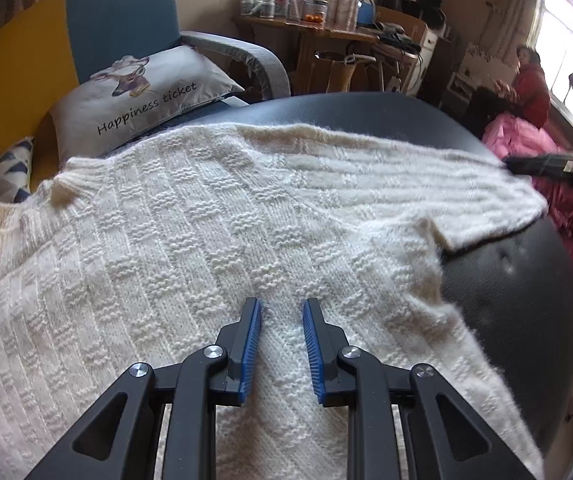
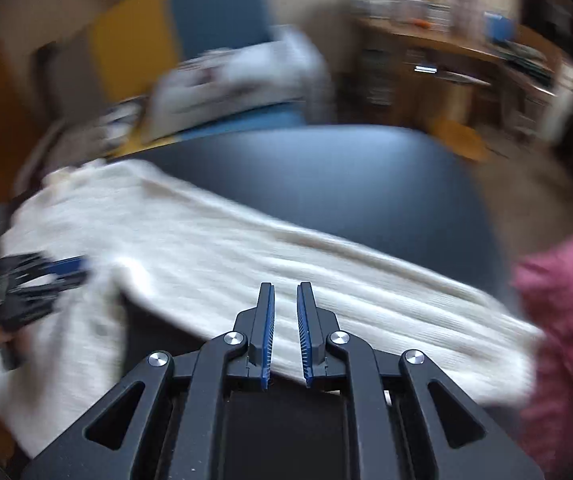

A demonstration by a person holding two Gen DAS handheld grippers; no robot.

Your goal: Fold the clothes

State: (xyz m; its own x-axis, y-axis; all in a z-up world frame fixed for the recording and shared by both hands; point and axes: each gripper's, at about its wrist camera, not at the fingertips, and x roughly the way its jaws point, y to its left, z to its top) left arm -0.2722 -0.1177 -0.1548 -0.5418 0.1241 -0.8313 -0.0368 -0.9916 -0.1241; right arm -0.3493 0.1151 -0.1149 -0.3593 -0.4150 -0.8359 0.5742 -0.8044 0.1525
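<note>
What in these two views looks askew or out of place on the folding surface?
The cream sweater lies spread across the dark cushion, but one sleeve stretches out sideways and its cuff hangs over the edge beside a pink garment. Both the left claw and right claw are open, holding nothing.

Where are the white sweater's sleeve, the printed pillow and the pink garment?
sleeve (image 1: 426,184): left wrist view, on the middle of the outstretched sleeve.
printed pillow (image 1: 142,96): left wrist view, on its printed front.
pink garment (image 2: 566,312): right wrist view, on the fabric at the right edge.
</note>
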